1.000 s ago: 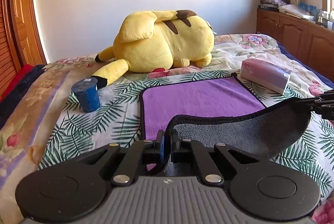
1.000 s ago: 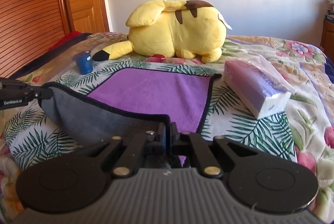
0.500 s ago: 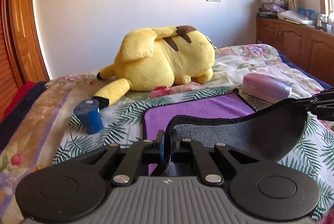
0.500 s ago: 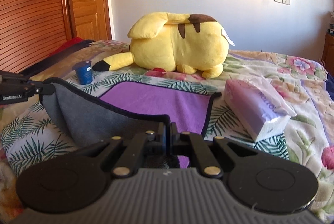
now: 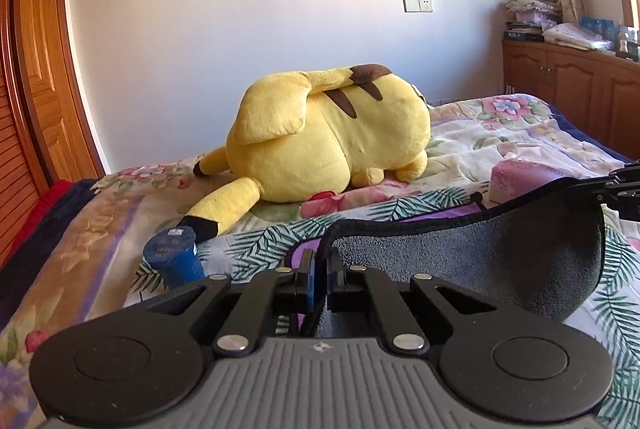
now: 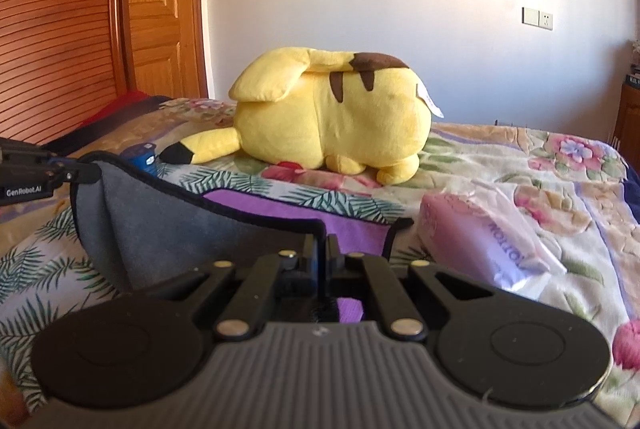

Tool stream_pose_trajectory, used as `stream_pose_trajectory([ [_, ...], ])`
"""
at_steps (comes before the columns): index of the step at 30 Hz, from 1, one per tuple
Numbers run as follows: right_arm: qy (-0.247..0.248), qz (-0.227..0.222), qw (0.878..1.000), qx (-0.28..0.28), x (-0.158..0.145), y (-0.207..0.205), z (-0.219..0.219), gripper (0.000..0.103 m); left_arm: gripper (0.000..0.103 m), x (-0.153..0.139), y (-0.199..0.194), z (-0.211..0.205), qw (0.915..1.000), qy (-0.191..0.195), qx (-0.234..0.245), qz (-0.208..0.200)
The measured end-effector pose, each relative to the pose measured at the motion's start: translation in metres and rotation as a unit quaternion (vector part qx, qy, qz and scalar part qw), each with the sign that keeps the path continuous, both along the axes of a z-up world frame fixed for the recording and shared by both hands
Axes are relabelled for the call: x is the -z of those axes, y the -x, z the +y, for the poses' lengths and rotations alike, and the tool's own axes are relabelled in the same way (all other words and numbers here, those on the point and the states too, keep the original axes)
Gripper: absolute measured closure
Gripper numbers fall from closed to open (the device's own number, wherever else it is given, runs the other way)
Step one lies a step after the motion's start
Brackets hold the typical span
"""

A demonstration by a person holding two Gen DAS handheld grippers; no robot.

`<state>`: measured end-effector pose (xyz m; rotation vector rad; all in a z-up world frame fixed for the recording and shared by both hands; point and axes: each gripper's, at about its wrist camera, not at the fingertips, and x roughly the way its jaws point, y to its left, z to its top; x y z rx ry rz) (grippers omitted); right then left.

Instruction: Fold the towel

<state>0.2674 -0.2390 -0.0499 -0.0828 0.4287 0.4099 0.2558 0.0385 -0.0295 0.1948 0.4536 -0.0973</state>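
A blue cup (image 5: 173, 256) stands upright on the bed (image 5: 80, 261), left of the towel; its top is closed, so its contents cannot be seen. A pink tissue pack (image 6: 480, 241) lies on its side just right of the towel, with thin white paper or film loose at its near end.

The bed wears a quilt printed with palm leaves and flowers. A big yellow plush toy (image 5: 328, 141) lies beyond the towel, against a plain white wall (image 5: 260, 9) with a socket plate. A wooden door (image 6: 160, 9) and slatted panel stand to the left.

The towel (image 5: 480, 253), purple on top and grey beneath with a dark hem, lies partly flat on the quilt while its near edge is lifted and sags between the two grippers. The left gripper (image 5: 320, 279) is clamped on one near corner, the right gripper (image 6: 322, 257) on the other.

Only the left view shows the wooden cabinets (image 5: 572, 89) with stacked things along the right wall. Only the right view shows the purple face clearly and the plush toy's white tag. Each view catches the other gripper at its edge.
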Motion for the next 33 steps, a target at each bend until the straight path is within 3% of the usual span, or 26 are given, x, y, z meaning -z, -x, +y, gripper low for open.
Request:
stream_pose_trajectory([
  [24, 0.029, -0.06, 0.998, 0.01, 0.006, -0.053, 0.011, 0.099, 0.098, 0.01, -0.067, -0.004, 0.9994, -0.027, -0.005, -0.02],
  [33, 0.044, -0.057, 0.997, 0.026, 0.018, -0.08, 0.016, 0.099, 0.098, 0.026, -0.098, -0.006, 0.9994, -0.032, -0.012, -0.009],
])
